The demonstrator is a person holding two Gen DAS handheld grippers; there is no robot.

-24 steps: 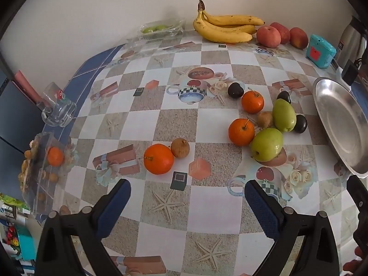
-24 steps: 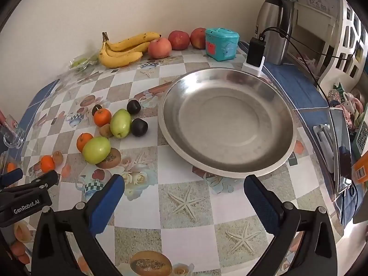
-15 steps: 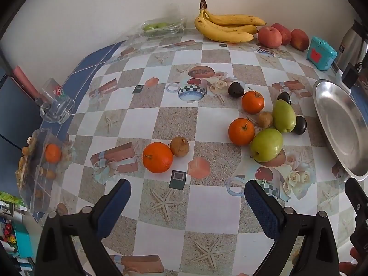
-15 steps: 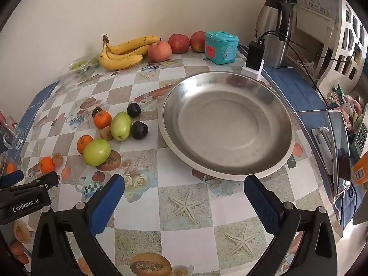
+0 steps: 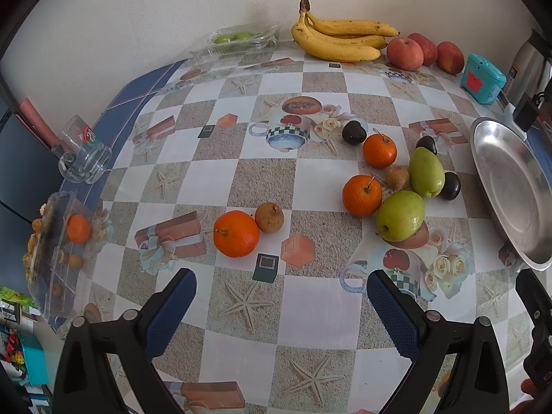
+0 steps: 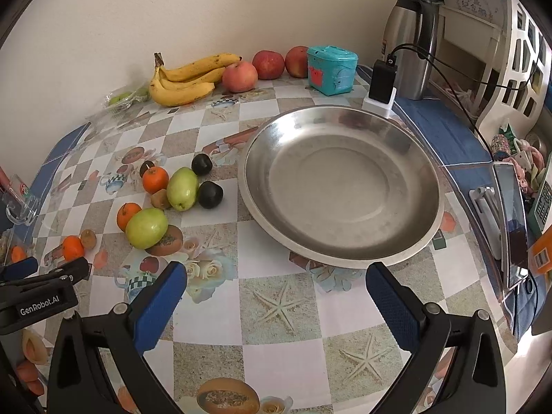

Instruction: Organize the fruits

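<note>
Three apples point(image 6: 265, 65) and bananas point(image 6: 186, 79) behind steel dish point(image 6: 427, 227).

Left tool point(image 5: 281, 305) (jaws wide, empty) hangs above an orange point(image 5: 236, 234).

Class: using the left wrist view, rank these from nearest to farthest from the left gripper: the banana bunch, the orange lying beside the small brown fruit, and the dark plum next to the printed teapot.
1. Orange: just ahead of the open left gripper, slightly left.
2. Dark plum: mid-table, right of centre.
3. Banana bunch: far edge, against the wall.
</note>
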